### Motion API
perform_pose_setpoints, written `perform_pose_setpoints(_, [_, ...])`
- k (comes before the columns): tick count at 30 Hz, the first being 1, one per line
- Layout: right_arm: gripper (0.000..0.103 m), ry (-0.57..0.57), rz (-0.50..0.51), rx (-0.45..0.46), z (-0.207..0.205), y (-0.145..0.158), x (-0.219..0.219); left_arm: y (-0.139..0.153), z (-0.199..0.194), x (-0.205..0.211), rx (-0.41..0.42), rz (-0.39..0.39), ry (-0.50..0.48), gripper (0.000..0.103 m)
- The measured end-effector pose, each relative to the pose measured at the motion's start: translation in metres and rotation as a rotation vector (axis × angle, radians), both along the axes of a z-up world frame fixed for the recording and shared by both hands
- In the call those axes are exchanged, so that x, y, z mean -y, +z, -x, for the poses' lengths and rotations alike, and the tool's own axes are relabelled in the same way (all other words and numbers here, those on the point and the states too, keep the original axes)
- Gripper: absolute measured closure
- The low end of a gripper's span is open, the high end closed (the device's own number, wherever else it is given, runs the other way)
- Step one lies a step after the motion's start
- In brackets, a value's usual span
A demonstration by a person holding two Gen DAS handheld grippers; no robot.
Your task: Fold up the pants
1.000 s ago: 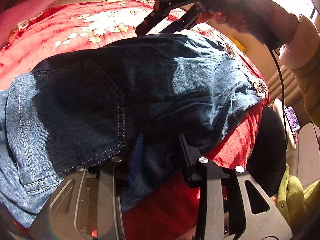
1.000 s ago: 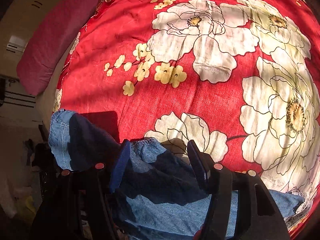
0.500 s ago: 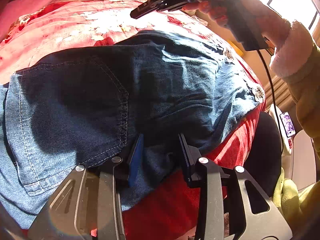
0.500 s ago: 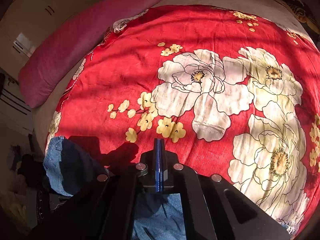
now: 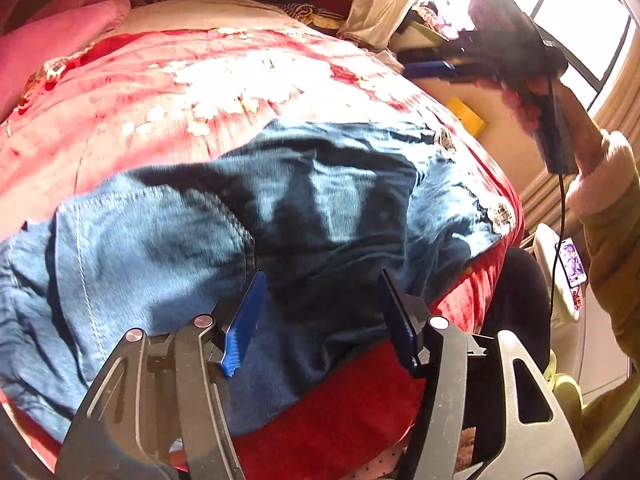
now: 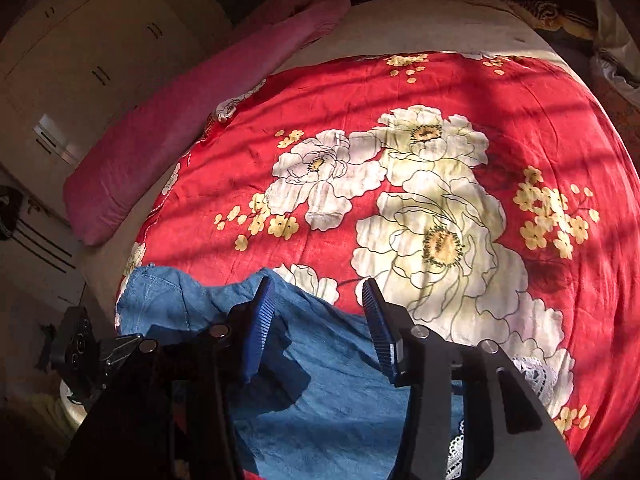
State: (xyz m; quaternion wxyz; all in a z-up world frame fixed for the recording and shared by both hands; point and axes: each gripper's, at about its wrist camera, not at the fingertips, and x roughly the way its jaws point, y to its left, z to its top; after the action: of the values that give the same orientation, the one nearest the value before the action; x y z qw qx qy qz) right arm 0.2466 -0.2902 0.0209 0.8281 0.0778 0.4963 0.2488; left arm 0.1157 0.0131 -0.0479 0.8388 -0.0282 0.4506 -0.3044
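Both grippers — left gripper [image 5: 320, 312], right gripper [image 6: 316, 320] — are opening, empty, above the denim pants [image 5: 168, 248]; only the left view shows a phone [image 5: 573, 261].

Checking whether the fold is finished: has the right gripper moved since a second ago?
Yes. In the left wrist view the right gripper has lifted off the jeans and swung right, toward the window, jaws opening and empty.

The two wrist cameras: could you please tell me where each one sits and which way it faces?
Left wrist: on the left gripper, looking down along its opening jaws at the denim pants; the right gripper, a hand and sleeve show.
Right wrist: on the right gripper, jaws opening, facing down across the red floral blanket.
Shared: pants, blanket.
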Motion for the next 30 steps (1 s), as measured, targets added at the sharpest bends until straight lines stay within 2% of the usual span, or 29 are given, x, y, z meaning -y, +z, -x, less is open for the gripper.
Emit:
perform_pose_setpoints(2, [0.057, -0.06, 0.02, 0.021, 0.015, -0.002, 0.032, 0.013, -0.014, 0.001, 0.019, -0.006, 0.027, 0.042])
perform_pose_setpoints(4, [0.052, -0.134, 0.036, 0.033, 0.028, -0.006, 0.064, 0.026, -0.034, 0.006, 0.029, -0.012, 0.055, 0.039])
perform_pose_setpoints(5, [0.049, -0.162, 0.026, 0.031, 0.032, -0.01, 0.078, 0.03, -0.046, 0.007, 0.019, 0.004, 0.064, 0.035])
perform_pose_setpoints(7, [0.046, -0.218, -0.002, 0.015, 0.037, -0.021, 0.103, 0.033, -0.075, 0.015, -0.032, 0.025, 0.072, 0.034])
perform_pose_setpoints(9, [0.043, -0.256, -0.009, -0.004, 0.038, -0.034, 0.12, 0.031, -0.102, 0.024, -0.073, 0.032, 0.081, 0.034])
perform_pose_setpoints(11, [0.042, -0.269, -0.037, -0.035, 0.034, -0.049, 0.131, 0.025, -0.123, 0.035, -0.107, -0.001, 0.086, 0.034])
perform_pose_setpoints(13, [0.042, -0.264, -0.064, -0.073, 0.028, -0.064, 0.135, 0.013, -0.14, 0.042, -0.14, -0.047, 0.102, 0.034])
perform_pose_setpoints(15, [0.042, -0.25, -0.066, -0.096, 0.022, -0.076, 0.134, -0.004, -0.151, 0.044, -0.208, -0.057, 0.107, 0.035])
perform_pose_setpoints(18, [0.042, -0.224, -0.093, -0.132, 0.013, -0.09, 0.127, -0.023, -0.154, 0.047, -0.271, -0.056, 0.096, 0.048])
perform_pose_setpoints(20, [0.042, -0.202, -0.107, -0.138, 0.01, -0.094, 0.12, -0.029, -0.153, 0.052, -0.3, -0.044, 0.076, 0.061])
perform_pose_setpoints(22, [0.042, -0.168, -0.107, -0.134, 0.008, -0.095, 0.11, -0.034, -0.152, 0.057, -0.312, -0.046, 0.07, 0.063])
perform_pose_setpoints(24, [0.042, -0.149, -0.063, -0.129, 0.006, -0.098, 0.101, -0.036, -0.154, 0.062, -0.313, -0.054, 0.065, 0.069])
perform_pose_setpoints(26, [0.049, -0.155, -0.044, -0.134, 0.003, -0.105, 0.099, -0.038, -0.156, 0.063, -0.316, -0.043, 0.068, 0.085])
perform_pose_setpoints(27, [0.055, -0.151, -0.034, -0.127, 0.003, -0.106, 0.097, -0.039, -0.158, 0.063, -0.316, -0.028, 0.067, 0.088])
perform_pose_setpoints(28, [0.07, -0.138, -0.038, -0.116, 0.006, -0.104, 0.096, -0.039, -0.158, 0.063, -0.314, -0.016, 0.066, 0.093])
perform_pose_setpoints(29, [0.079, -0.131, -0.056, -0.105, 0.009, -0.101, 0.096, -0.037, -0.157, 0.063, -0.303, -0.01, 0.066, 0.095])
perform_pose_setpoints(30, [0.082, -0.135, -0.048, -0.079, 0.014, -0.095, 0.096, -0.034, -0.154, 0.062, -0.285, -0.007, 0.066, 0.096])
